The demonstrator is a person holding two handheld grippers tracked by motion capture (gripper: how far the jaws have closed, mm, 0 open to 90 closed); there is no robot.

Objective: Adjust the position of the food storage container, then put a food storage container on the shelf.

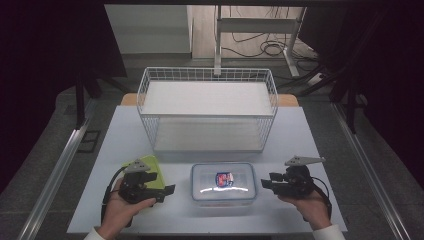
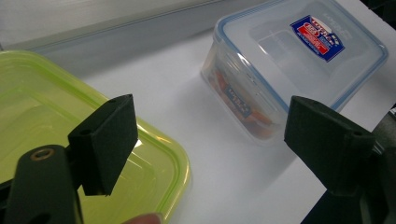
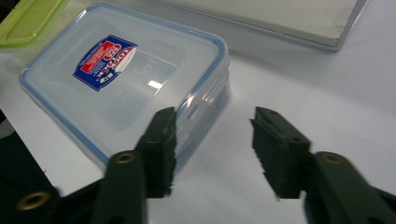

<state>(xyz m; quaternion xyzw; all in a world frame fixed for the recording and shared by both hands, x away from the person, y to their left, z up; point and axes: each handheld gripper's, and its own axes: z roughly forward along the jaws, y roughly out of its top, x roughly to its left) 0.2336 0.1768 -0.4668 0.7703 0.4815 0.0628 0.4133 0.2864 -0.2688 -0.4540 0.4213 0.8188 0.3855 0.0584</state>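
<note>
You've got a clear plastic container (image 1: 223, 183) with a blue-rimmed lid sitting near the front edge of the table (image 1: 300, 135), midway between its left and right edges. Its lid carries a red, white and blue sticker (image 1: 224, 179); in your right gripper view the lettering looks like a brand name, but it's too blurred to read for certain. A second printed strip runs along the container's side wall, unreadable too. Your left gripper (image 1: 169, 189) hovers over a green lid (image 1: 148, 164) toward the front left corner, jaws spread wide, nothing between them. Your right gripper (image 1: 263, 183) sits just beside the container's right end, jaws apart and empty. Behind, a white wire basket (image 1: 207, 109) stands toward the back edge.
</note>
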